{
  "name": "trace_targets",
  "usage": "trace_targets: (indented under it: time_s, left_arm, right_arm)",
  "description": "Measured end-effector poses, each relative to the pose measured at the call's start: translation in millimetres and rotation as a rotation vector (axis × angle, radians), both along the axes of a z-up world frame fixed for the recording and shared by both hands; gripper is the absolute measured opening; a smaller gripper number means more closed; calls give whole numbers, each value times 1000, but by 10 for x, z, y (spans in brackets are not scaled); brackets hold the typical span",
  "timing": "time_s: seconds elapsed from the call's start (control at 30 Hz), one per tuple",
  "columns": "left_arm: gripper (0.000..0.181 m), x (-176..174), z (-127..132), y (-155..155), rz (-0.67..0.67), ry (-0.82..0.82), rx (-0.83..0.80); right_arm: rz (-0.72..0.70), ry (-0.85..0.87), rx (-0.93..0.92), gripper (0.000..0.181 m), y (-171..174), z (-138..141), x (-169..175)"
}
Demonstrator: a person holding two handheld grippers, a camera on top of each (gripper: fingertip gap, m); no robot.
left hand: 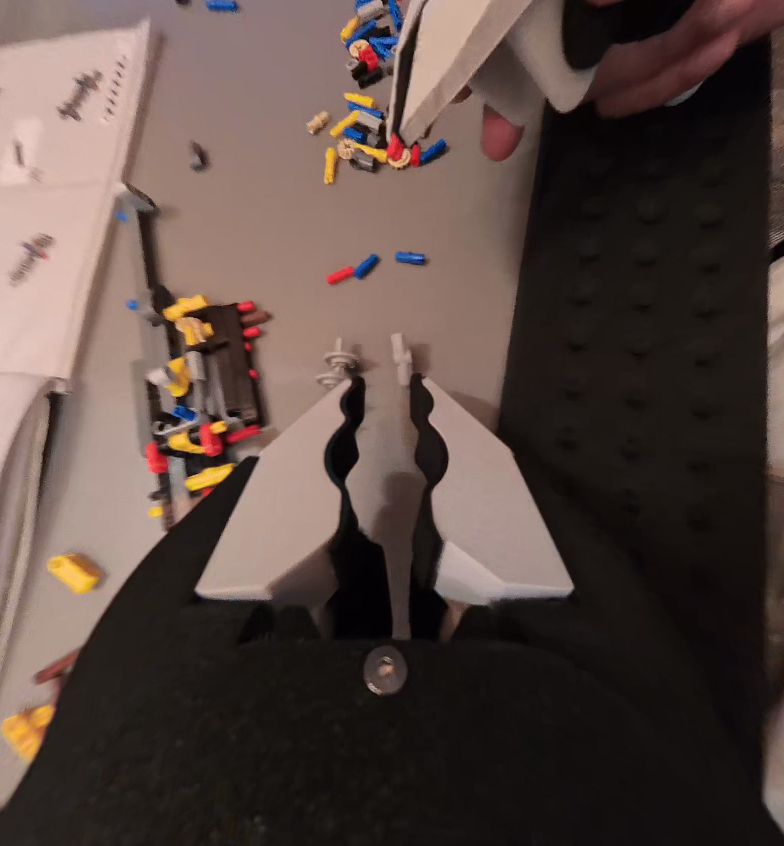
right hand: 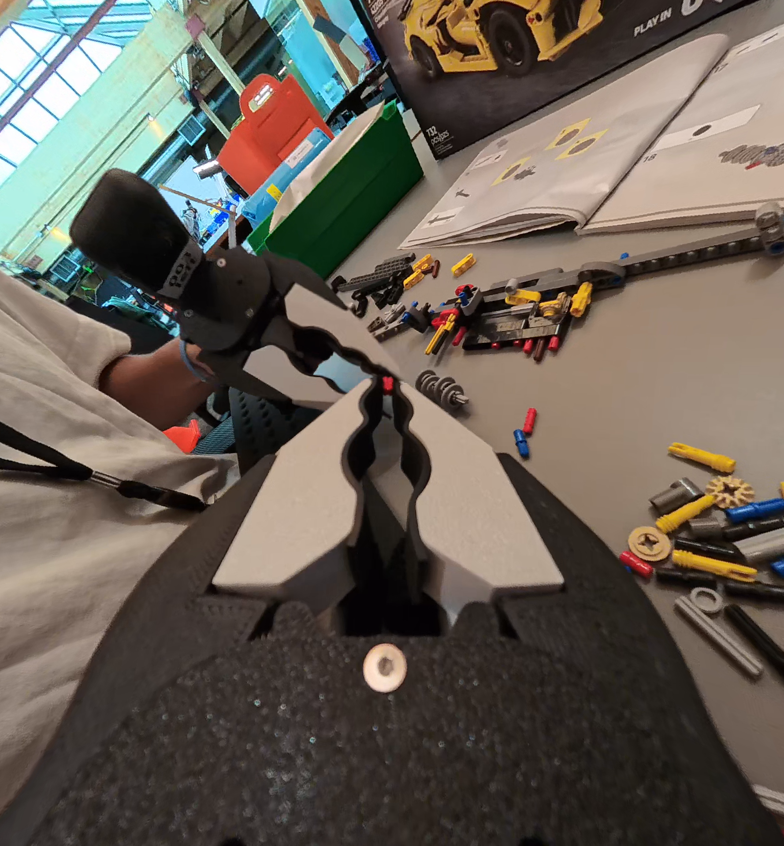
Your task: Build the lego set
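Observation:
My right gripper (right hand: pixel 386 389) is shut on a small red pin (right hand: pixel 386 382), held above the grey table. In the left wrist view the right gripper (left hand: pixel 397 137) hangs over the loose-parts pile (left hand: pixel 362 132) with the red pin (left hand: pixel 394 145) at its tip. My left gripper (left hand: pixel 385 380) is narrowly open and empty, low over the table, and it also shows in the right wrist view (right hand: pixel 376 370). A grey gear axle (left hand: pixel 337 366) (right hand: pixel 442 389) and a light grey pin (left hand: pixel 401 361) lie just past its tips. The partly built chassis (left hand: pixel 216 389) (right hand: pixel 518 320) lies to the left.
The open instruction booklet (left hand: pixel 37 183) (right hand: pixel 609 160), the set's box (right hand: pixel 495 68) and a green bin (right hand: pixel 348 192) stand behind. Loose red and blue pins (left hand: pixel 353 270) (right hand: pixel 525 432), a parts pile (right hand: pixel 724 535) and a yellow piece (left hand: pixel 75 572) lie about. A black dimpled chair (left hand: pixel 646 366) borders the table. The grippers' ends are close to 9 cm from one another. The yellow piece (left hand: pixel 75 572) is about 15 cm from my left fingertips and 25 cm from my right. My right wrist view (right hand: pixel 459 269) looks at it from another angle.

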State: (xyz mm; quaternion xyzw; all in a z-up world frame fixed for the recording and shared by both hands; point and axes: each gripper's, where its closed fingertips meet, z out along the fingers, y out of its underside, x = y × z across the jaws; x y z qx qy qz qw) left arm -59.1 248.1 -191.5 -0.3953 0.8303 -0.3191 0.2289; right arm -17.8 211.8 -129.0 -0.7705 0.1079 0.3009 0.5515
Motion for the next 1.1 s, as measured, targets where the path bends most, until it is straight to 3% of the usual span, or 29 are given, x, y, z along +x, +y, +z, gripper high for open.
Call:
trace_targets:
  time_s: [0.2, 0.33, 0.4, 0.5, 0.6, 0.7, 0.77, 1.1]
  left_arm:
    - [33, 113, -65, -168, 70, 65, -80]
    - [23, 138, -125, -169, 62, 68, -46]
    - [8, 165, -133, -145, 60, 60, -40]
    - [7, 164, -148, -166, 15, 63, -53]
    - [6, 235, -15, -131, -32, -92, 49]
    - [6, 278, 214, -225, -102, -300, 8]
    - [6, 289, 229, -223, -122, -378, 69]
    - [6, 296, 256, -219, -134, -434, 81]
  right_arm:
    - [-10, 33, 29, 3, -20, 39, 32]
    - [-8, 53, 48, 3, -34, 68, 41]
    - [-2, 60, 51, 3, -36, 72, 36]
    - [-7, 58, 50, 2, -35, 72, 42]
    - [-40, -3, 11, 2, -12, 22, 60]
    - [7, -120, -84, 3, 27, -125, -48]
    - [-3, -219, -89, 2, 73, -141, -69]
    - [-1, -312, -148, 3, 98, -241, -93]
